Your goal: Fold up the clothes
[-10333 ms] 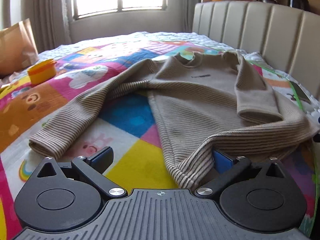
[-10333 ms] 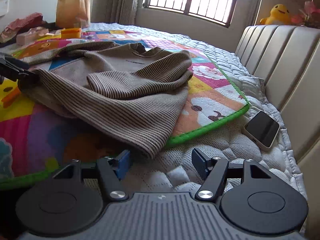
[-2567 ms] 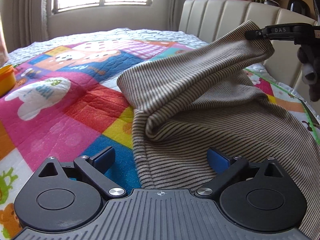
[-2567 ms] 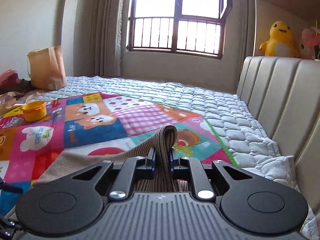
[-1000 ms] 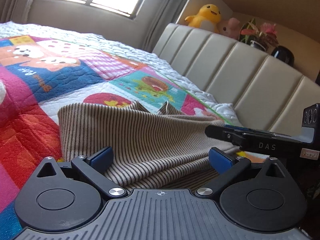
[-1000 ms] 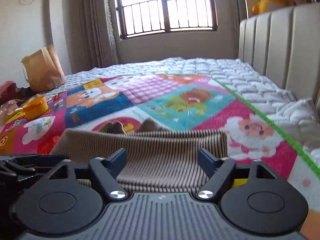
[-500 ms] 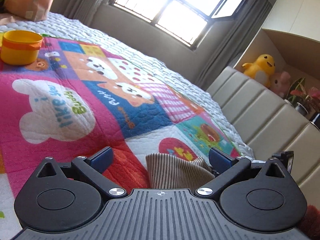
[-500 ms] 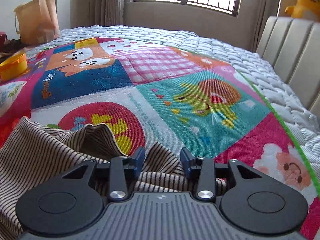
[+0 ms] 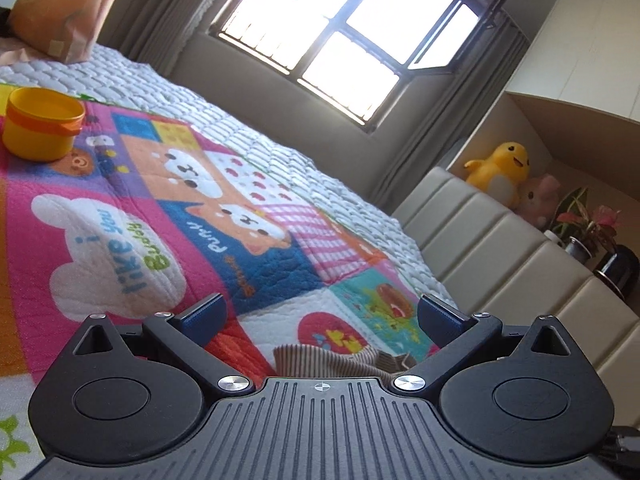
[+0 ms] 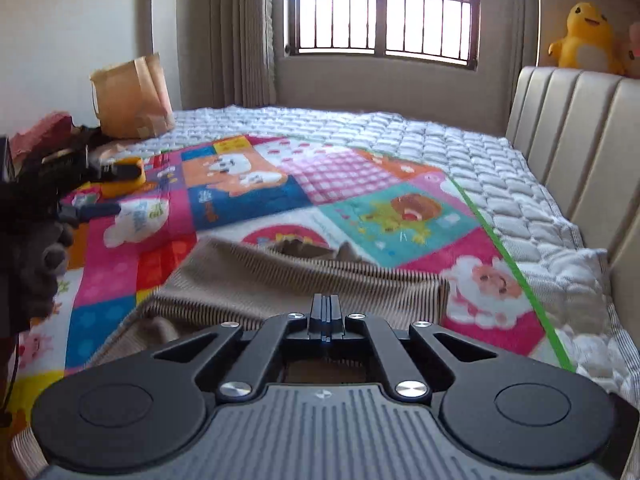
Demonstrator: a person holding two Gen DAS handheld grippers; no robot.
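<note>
Sweater [image 10: 304, 280] now lies on the bright play mat [image 10: 360, 184] as a folded bundle, where a few seconds back one edge of it was held high in the right gripper [image 10: 326, 308]. A second ago that gripper stood wide over the folded top edge; half a second ago its jaws were narrowing just above the cloth near the neckline. Now the jaws are fully closed, pads pressed flat together with nothing between them, and the striped knit lies just beyond and under the fingertips rather than in them. This reads as a fold laid down and let go, with both tools drawn back from the garment. As a judgement, the task looks well along: the sweater is doubled over on itself, with the neck opening showing at the far edge, though it is not yet a tidy final packet.

The left gripper [image 9: 320, 316] has swung up and away, so that its view takes in the mat, the yellow cup [image 9: 42, 128] and the window [image 9: 344, 40]. A second ago the sweater filled the space between its fingers; now only a strip of striped fabric [image 9: 320, 356] shows low in the gap. Its jaws stand wide apart, empty, touching nothing.
</note>
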